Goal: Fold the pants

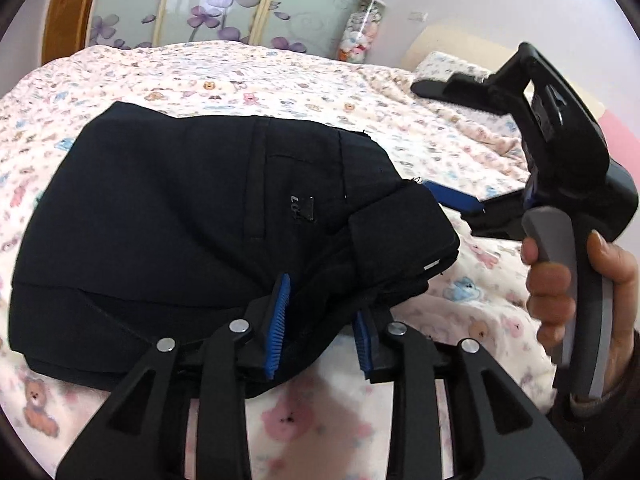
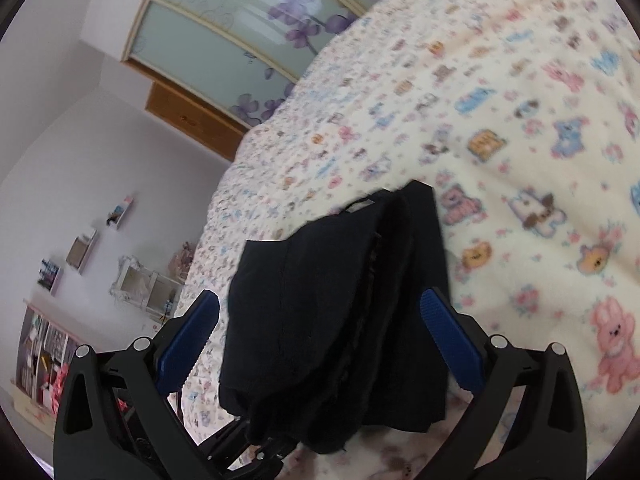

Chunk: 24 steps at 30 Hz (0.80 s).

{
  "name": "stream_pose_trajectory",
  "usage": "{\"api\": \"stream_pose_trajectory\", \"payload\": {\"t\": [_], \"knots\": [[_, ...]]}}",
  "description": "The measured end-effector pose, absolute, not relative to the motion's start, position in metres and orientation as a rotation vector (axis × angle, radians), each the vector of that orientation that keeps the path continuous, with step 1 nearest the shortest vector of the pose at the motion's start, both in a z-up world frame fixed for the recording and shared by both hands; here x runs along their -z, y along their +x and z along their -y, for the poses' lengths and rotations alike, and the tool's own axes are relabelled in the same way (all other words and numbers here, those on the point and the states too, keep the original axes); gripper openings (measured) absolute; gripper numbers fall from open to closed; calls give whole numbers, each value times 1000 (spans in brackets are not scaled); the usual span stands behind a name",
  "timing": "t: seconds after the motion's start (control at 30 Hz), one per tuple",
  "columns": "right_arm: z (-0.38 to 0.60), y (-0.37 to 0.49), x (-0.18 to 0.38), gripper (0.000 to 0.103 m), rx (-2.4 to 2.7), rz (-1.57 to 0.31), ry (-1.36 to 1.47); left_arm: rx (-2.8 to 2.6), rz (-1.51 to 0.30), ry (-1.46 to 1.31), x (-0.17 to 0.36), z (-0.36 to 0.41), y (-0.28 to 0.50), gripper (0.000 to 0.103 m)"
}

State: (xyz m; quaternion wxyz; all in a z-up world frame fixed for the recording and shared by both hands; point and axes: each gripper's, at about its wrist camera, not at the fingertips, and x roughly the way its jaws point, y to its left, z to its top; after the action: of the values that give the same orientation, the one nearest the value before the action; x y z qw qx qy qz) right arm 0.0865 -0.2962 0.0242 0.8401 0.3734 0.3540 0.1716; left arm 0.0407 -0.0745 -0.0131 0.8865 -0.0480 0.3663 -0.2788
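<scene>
Dark folded pants lie on a bed covered by a teddy-bear print blanket. My left gripper is at the pants' near edge. Its blue pads stand a little apart, with a fold of cloth lying loose between them. On the right a hand holds my right gripper wide open, its lower blue pad beside the pants' right end. In the right wrist view the pants lie between the spread fingers of the right gripper, and neither pad presses on them.
Sliding wardrobe doors with purple flowers stand behind the bed. A tall jar of soft toys and a pillow are at the far right. Wall shelves and a small cabinet are off the bed's left side.
</scene>
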Motion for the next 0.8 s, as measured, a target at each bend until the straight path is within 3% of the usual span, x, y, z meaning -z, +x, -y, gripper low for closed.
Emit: {"api": "stream_pose_trajectory", "payload": {"t": [0.3,0.33,0.37,0.43,0.47,0.5,0.73,0.8], "knots": [[296,99,-5,102,-350,-855,820,384,-685,180,4,134,30,35],[297,99,-3,102,-350,-862,833,358,-679,221,5,138,27,43],[299,100,-1,102,-349,-871,846,316,-660,276,7,142,24,59],[298,99,1,102,-355,-878,847,240,-574,388,11,149,12,79],[296,98,1,102,-361,-881,841,230,-539,415,13,149,7,94],[294,98,0,102,-368,-884,832,270,-496,406,10,146,0,101],[292,98,4,102,-348,-901,796,342,-456,339,-10,123,-9,101],[293,101,8,93,-323,-908,786,311,-474,299,-9,107,-1,101]]}}
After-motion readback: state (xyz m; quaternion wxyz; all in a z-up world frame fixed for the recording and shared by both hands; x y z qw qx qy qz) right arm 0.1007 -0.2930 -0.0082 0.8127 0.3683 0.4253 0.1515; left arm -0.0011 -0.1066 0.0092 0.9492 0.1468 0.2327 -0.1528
